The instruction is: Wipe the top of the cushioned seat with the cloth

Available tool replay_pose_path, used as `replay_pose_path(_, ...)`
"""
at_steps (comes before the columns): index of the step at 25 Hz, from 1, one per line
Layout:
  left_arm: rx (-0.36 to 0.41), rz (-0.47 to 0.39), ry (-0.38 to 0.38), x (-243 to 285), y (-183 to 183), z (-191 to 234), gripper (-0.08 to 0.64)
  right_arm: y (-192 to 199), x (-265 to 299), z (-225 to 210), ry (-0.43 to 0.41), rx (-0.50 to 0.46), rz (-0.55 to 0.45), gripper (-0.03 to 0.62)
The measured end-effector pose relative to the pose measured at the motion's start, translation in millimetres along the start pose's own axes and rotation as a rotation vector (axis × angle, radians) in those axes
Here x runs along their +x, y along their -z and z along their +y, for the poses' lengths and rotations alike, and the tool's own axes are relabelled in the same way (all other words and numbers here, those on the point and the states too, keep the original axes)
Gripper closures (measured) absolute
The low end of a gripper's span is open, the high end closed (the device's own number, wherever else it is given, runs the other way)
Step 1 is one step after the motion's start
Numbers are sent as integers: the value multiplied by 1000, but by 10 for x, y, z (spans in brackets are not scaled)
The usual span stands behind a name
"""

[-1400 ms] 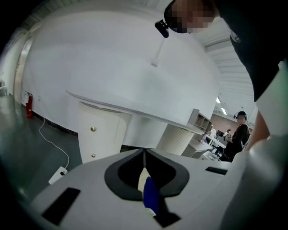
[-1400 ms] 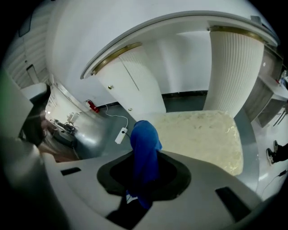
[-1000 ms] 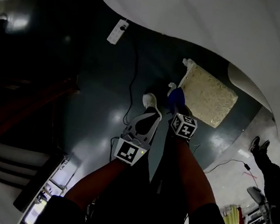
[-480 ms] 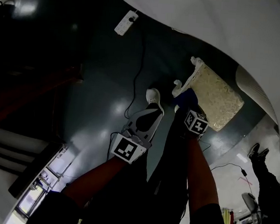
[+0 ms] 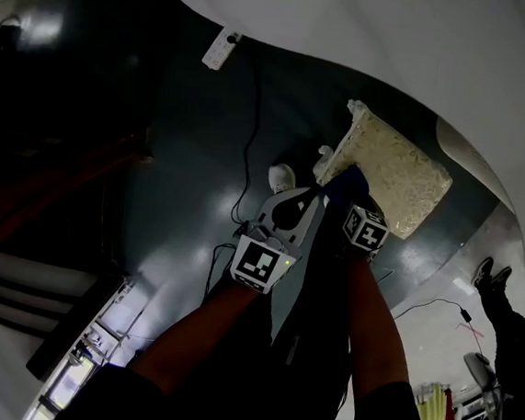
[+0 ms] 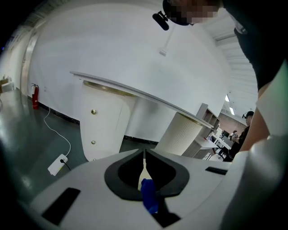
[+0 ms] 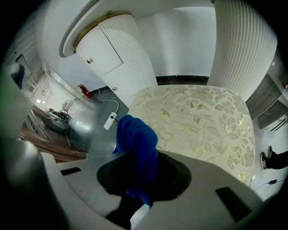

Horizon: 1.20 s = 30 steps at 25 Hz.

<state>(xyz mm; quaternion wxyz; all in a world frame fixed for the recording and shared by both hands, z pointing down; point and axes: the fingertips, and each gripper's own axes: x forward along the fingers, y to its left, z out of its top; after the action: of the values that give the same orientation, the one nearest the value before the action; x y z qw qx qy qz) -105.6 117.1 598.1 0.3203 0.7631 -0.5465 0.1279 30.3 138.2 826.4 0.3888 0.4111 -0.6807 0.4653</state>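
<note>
Beside cushioned seat (image 7: 202,121), cloth (image 7: 135,134) in right claw (image 7: 143,155), lengthwise along jaws

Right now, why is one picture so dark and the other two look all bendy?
Head view: mostly dark, with shiny glare patches on the floor; only the cushioned seat and white counter look bright. Left gripper view: well lit, but the wide lens curves straight lines and blackens the corners. Right gripper view: same bending, and the blue cloth close to the lens looks soft.
</note>
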Motion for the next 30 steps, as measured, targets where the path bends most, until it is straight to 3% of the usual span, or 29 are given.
replay_pose_path(7,69,31,90,150,2,-324,534,26,-69,-201,8,-28,20,494)
replay_pose_path(17,96,79,137,389,44,-619,534,80,-162,-594,14,-6,30,492)
replay_pose_path(22,27,54,136,569,107,-757,534,118,-184,-714,13,26,32,492)
replay_pose_path(30,48,66,161,747,34,-1019,534,103,-259,-801,-9,4,24,492)
